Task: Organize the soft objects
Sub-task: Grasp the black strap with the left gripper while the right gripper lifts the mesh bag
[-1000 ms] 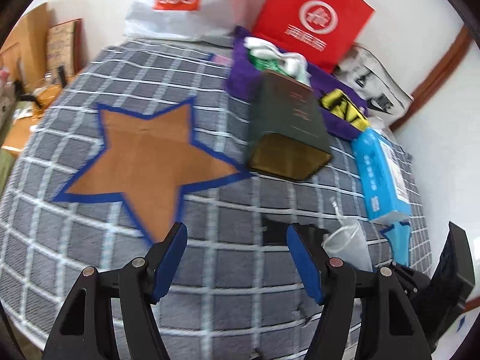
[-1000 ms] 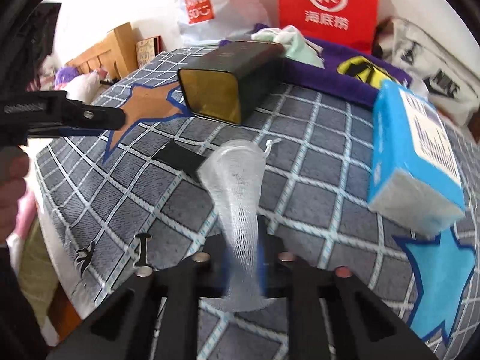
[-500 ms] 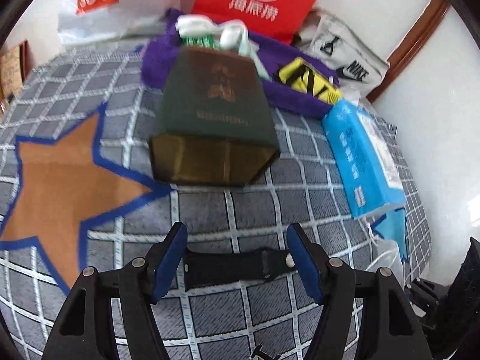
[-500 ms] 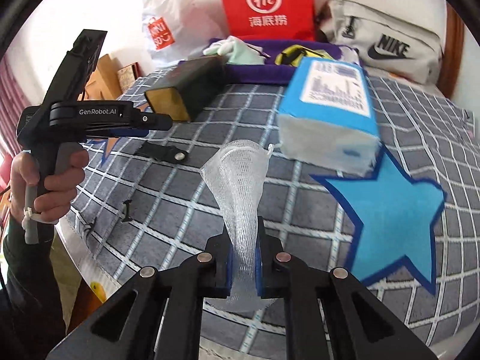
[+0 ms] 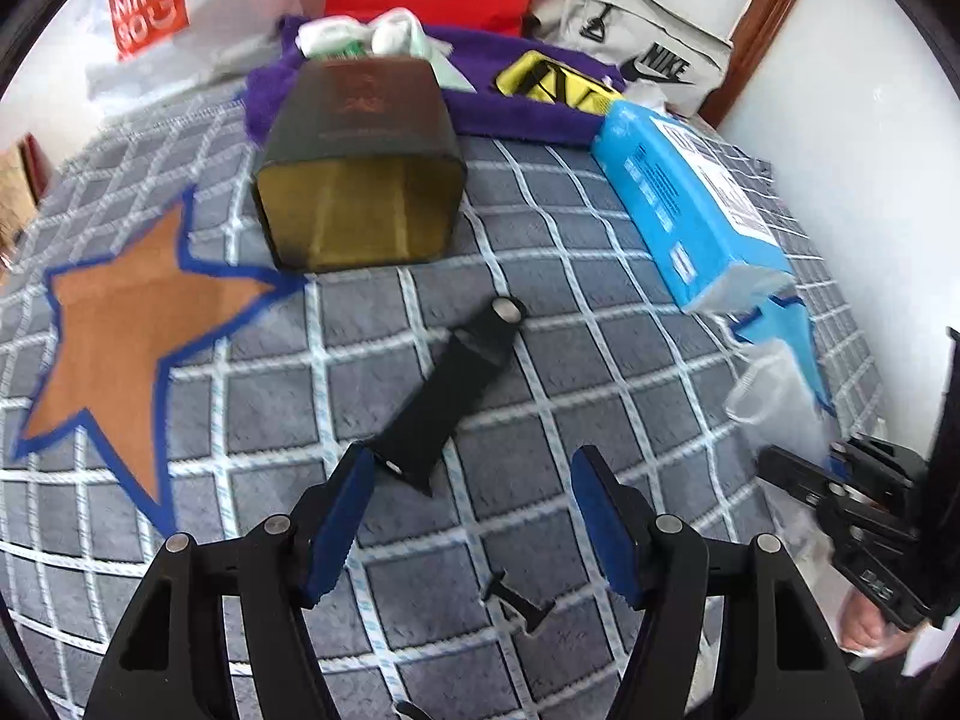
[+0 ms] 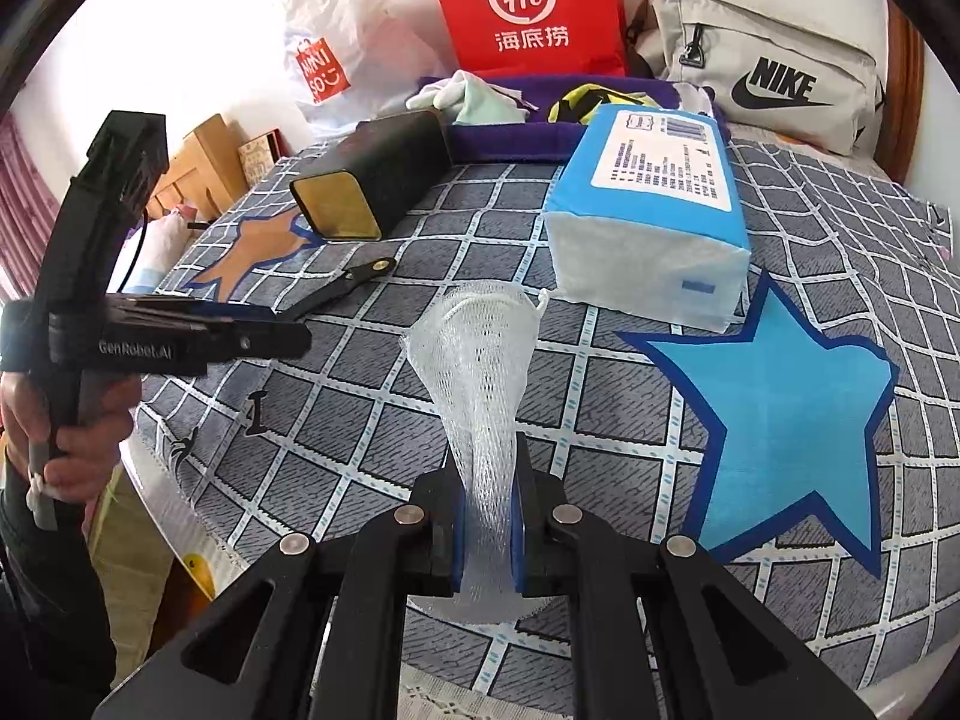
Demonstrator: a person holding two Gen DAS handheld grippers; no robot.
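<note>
The right gripper (image 6: 487, 522) has its blue pads pressed onto the lower part of a white mesh net (image 6: 480, 372), which rises from the jaws and flares open at the top. The net is held above the near part of the checked cloth (image 6: 384, 432) that covers the table, with the blue star patch (image 6: 780, 420) to its right.

The left gripper (image 5: 471, 516) has its fingers spread, with nothing pinched between them. It hangs over a black strap (image 5: 450, 402) that lies flat on the cloth, running diagonally; one end lies just at the tip of the left-hand finger, the other end, with a round metal stud, points toward the dark tin. Whether the finger touches the strap cannot be told. In the right wrist view a hand (image 6: 72, 438) holds this gripper's handle near the left edge of the table.

The dark tin (image 5: 360, 162) lies on its side with its gold end facing the near edge, just beside one point of the brown star patch (image 5: 126, 348). A blue tissue pack (image 6: 654, 210) lies toward the far right, its near end close to the blue star.

Along the far edge lies a purple towel (image 5: 516, 111) carrying pale green cloths (image 6: 474, 96) and a yellow-and-black item (image 5: 558, 81). Behind it stand a red bag (image 6: 528, 6), a white plastic bag (image 5: 144, 18) and a grey pouch (image 6: 774, 72).
</note>
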